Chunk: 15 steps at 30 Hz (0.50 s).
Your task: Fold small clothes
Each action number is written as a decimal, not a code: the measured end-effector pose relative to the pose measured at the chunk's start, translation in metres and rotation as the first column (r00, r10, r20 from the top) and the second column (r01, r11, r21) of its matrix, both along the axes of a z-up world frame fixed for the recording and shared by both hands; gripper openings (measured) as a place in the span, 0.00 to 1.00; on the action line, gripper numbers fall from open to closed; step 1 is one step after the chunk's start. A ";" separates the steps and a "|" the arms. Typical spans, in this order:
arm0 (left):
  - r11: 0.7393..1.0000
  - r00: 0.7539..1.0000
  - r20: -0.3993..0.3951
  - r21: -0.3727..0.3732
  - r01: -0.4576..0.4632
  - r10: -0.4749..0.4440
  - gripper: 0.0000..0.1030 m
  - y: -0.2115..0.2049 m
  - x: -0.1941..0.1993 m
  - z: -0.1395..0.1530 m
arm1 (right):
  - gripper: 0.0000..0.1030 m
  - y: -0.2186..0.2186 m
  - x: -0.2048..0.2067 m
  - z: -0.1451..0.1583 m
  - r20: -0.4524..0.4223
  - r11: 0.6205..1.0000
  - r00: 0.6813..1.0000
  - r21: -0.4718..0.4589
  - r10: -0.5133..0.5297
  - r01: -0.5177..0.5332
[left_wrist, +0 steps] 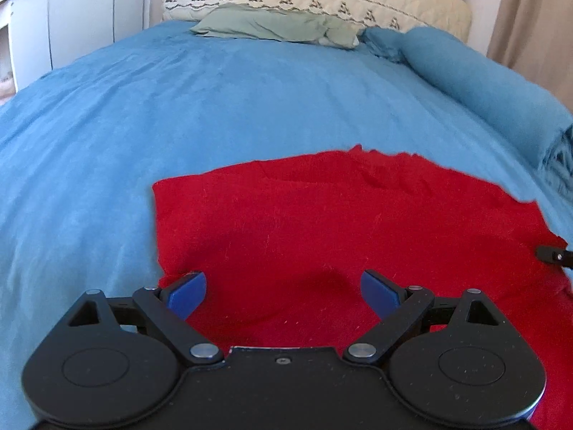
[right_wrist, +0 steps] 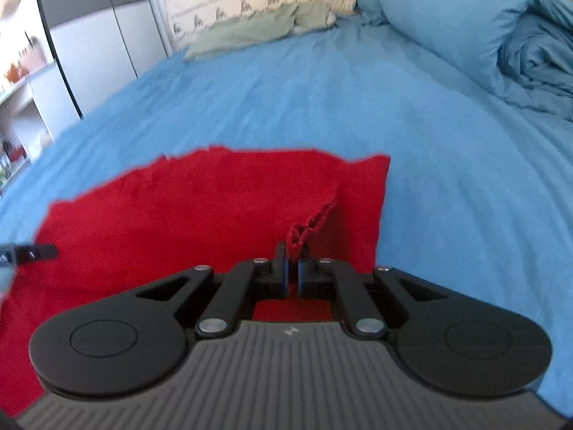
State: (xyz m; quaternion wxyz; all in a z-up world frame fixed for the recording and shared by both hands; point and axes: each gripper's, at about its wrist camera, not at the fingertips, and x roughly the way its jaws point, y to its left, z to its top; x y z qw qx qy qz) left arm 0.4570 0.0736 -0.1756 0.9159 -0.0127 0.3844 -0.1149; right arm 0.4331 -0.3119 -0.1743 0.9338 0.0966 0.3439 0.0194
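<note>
— One fold seems begun: red garment (left_wrist: 322, 222) lies on the bed (left_wrist: 215, 107), right gripper (right_wrist: 292, 268) jaws clenched on its edge.
— Left gripper (left_wrist: 283, 290) gapes, empty; most folding remains.

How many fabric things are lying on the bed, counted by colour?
Red: 1, the red garment, its edge pinched in the right gripper
Green: 1, the green pillow
Blue: 1, the rolled blue blanket
Total: 3, all on the blue bedspread
</note>
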 end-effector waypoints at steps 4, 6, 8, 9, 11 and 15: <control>0.999 1.000 0.011 0.030 0.015 -0.016 0.93 -0.001 -0.010 0.008 | 0.40 -0.004 -0.001 -0.003 -0.006 0.999 0.999 0.005 -0.044 0.044; 0.998 0.998 0.045 0.043 0.035 -0.037 0.93 0.001 -0.025 0.019 | 0.63 -0.001 -0.012 0.009 0.036 0.997 0.997 -0.042 -0.068 0.069; 0.996 0.996 0.070 0.064 0.058 -0.062 0.93 0.003 -0.037 0.024 | 0.93 0.005 -0.027 0.021 0.114 0.992 0.991 -0.094 -0.071 0.082; 0.995 0.994 0.076 0.075 0.067 -0.073 0.94 0.004 -0.042 0.024 | 0.93 0.010 -0.033 0.024 0.151 0.991 0.987 -0.117 -0.050 0.068; 0.994 0.995 0.063 0.088 0.071 -0.077 0.94 0.005 -0.043 0.021 | 0.92 0.021 -0.032 0.024 0.155 0.987 0.988 -0.157 -0.003 0.027; 0.998 1.000 -0.005 0.049 0.030 -0.030 0.94 0.011 -0.031 0.007 | 0.88 0.038 -0.016 0.008 0.091 0.977 0.995 -0.210 0.042 -0.022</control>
